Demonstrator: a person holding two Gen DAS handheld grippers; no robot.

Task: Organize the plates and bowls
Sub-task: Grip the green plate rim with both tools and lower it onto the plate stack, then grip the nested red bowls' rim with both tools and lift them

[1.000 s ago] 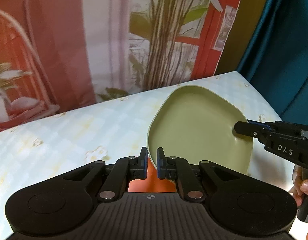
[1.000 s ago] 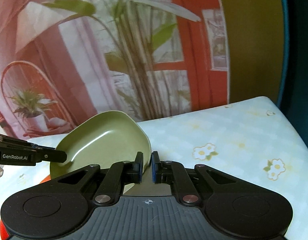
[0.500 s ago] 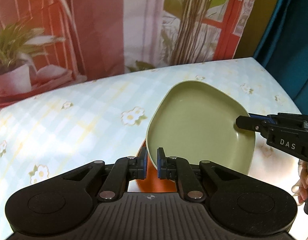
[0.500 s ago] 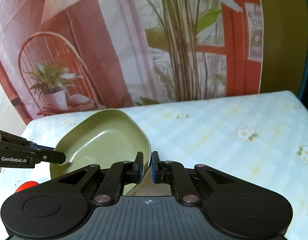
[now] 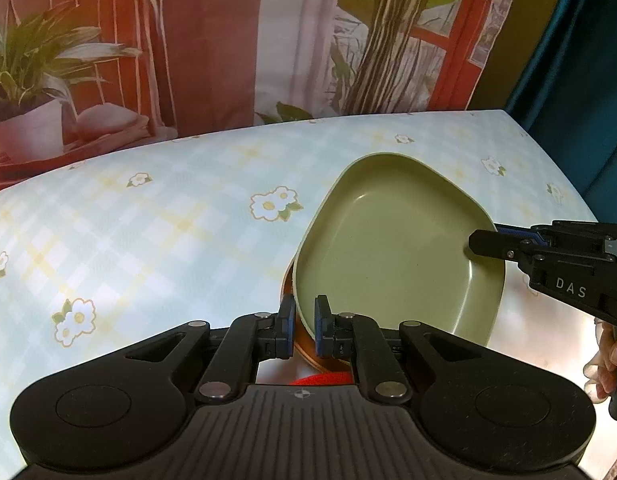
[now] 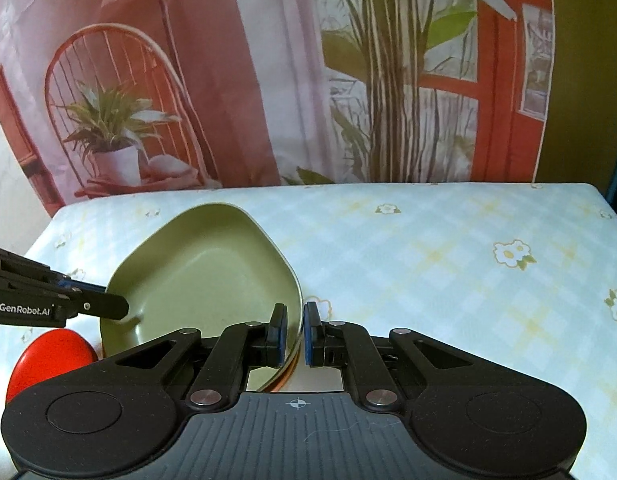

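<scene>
Scene: a person with a handheld gripper in each hand holds an olive-green, rounded-triangular plate [image 5: 392, 248] over a table spread with a pale blue checked, daisy-print cloth [image 5: 156, 216].

Left gripper [image 5: 304, 330]: fingers closed on the plate's near-left rim, one pad inside the lip and one outside.

Right gripper [image 6: 294, 334]: pinched shut on the opposite rim, the edge running between its blue pads.

Where the plate is: between the two tools, tilted, directly above an orange-brown dish [image 5: 298, 354] whose rim peeks out beneath it; whether the two touch cannot be told.

Key relation: the plate's longer axis runs away from both grippers toward the far edge of the table, its narrow corner pointing there. Neither hand is nearer; each holds one side, so lowering would likely need both to move level.

Only in the right wrist view: a glossy red rounded dish [image 6: 48, 354] beside the stack, under the left tool.

Only in the left wrist view: the person's fingers [image 5: 616, 360] on the right handle.

Backdrop: a printed curtain of plants and a chair.
</scene>
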